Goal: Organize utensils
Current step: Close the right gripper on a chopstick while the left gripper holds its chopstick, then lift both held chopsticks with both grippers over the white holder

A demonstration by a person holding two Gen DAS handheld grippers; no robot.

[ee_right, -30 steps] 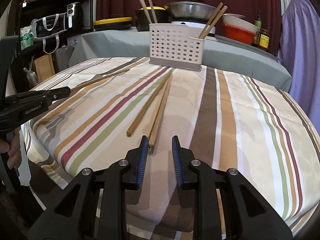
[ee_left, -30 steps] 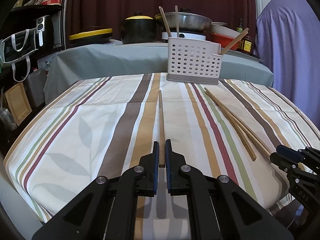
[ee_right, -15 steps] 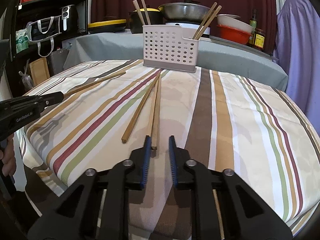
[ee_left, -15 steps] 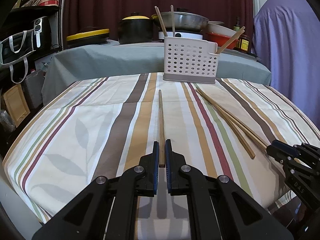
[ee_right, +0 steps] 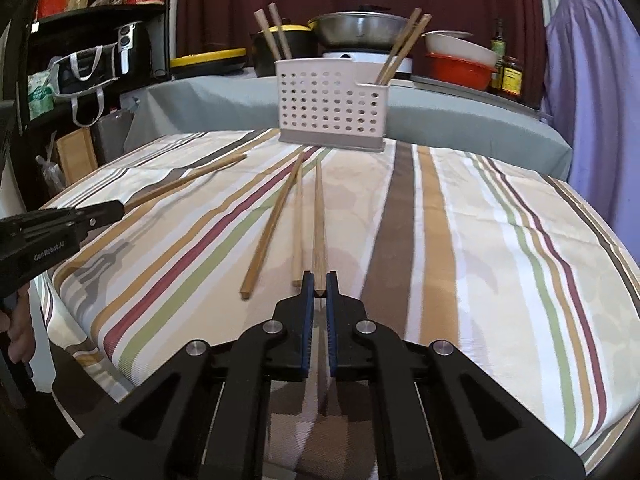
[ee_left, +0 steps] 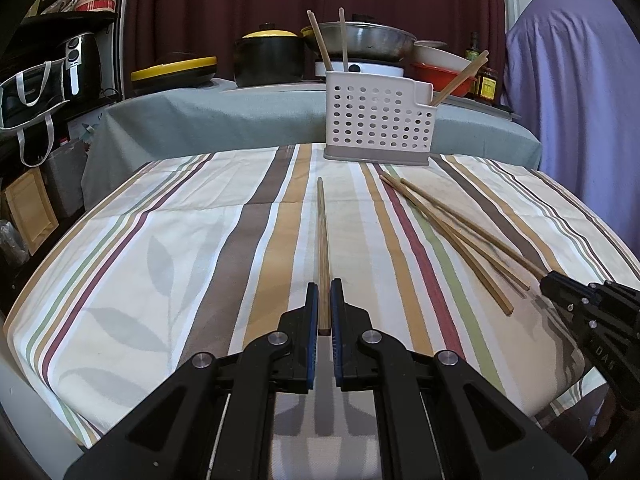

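L gripper (ee_left: 324, 300): jaws narrowed onto the near end of a single chopstick (ee_left: 322, 240). Stick lay flat on the striped desk (ee_left: 160, 260), long axis running straight fwd from the jaws, far tip pointing toward the white perforated caddy (ee_left: 378, 122) at the desk's back edge. Stick axis and gripper axis were collinear, so no yaw correction appeared necessary before a lift.

R gripper (ee_right: 319, 286): jaws likewise narrow, closed on the near end of the rightmost chopstick (ee_right: 319, 220) of a loose group. That stick also ran fwd from the jaws, tip aimed at the caddy base. Two more chopsticks (ee_right: 276, 224) lay just to its left, angled slightly, tips converging near the caddy; their near ends were outside the jaws and close beside them.

Caddy status: two chopsticks stood tilted in the L compartment, two more leaned out of the lower R compartment.

Proximity: each gripper was at its own stick; the group of three was on the R side, the single on the L. In the R wrist view the L gripper sat at the desk's left edge with its stick extending diagonally toward the caddy.

Est. next step: raise each stick by its held end, tip it upright, lower into a compartment. Risk: end-gripped sticks may pivot in the pads; neighbouring sticks may be dragged.
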